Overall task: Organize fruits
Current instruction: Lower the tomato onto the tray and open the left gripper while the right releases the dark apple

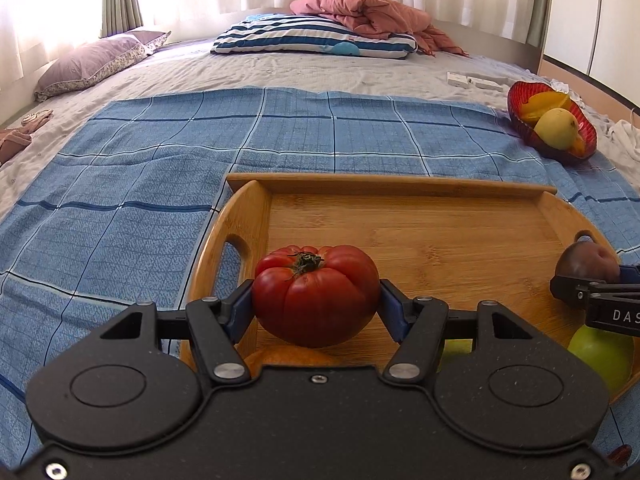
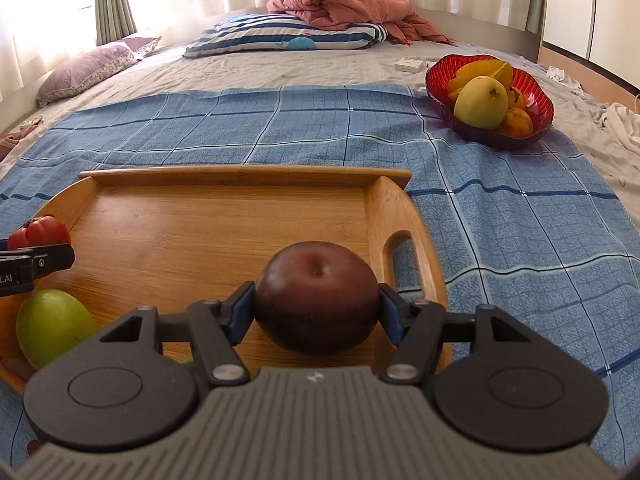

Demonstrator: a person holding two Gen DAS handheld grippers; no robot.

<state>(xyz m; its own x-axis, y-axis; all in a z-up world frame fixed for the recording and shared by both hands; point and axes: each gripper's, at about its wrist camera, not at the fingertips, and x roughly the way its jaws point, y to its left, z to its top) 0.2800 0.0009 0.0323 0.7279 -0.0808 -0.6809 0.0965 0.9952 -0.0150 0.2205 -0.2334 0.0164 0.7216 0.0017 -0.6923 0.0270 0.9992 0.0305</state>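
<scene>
My left gripper [image 1: 316,308] is shut on a ribbed red tomato [image 1: 316,294] over the near left part of the wooden tray [image 1: 440,232]. My right gripper [image 2: 316,312] is shut on a dark red apple [image 2: 316,296] over the tray's [image 2: 200,216] near right part. The apple also shows at the right in the left wrist view [image 1: 588,264], and the tomato at the left in the right wrist view [image 2: 40,232]. A green fruit [image 2: 52,326] lies in the tray's near side [image 1: 600,352], and an orange fruit [image 1: 288,356] peeks out under the tomato.
A red glass bowl [image 2: 536,92] with a yellow-green mango [image 2: 482,102], a starfruit and orange fruits stands on the blue checked cloth [image 2: 520,240] at the far right. Pillows, a pink blanket [image 2: 340,4] and small white boxes [image 1: 476,80] lie further back on the bed.
</scene>
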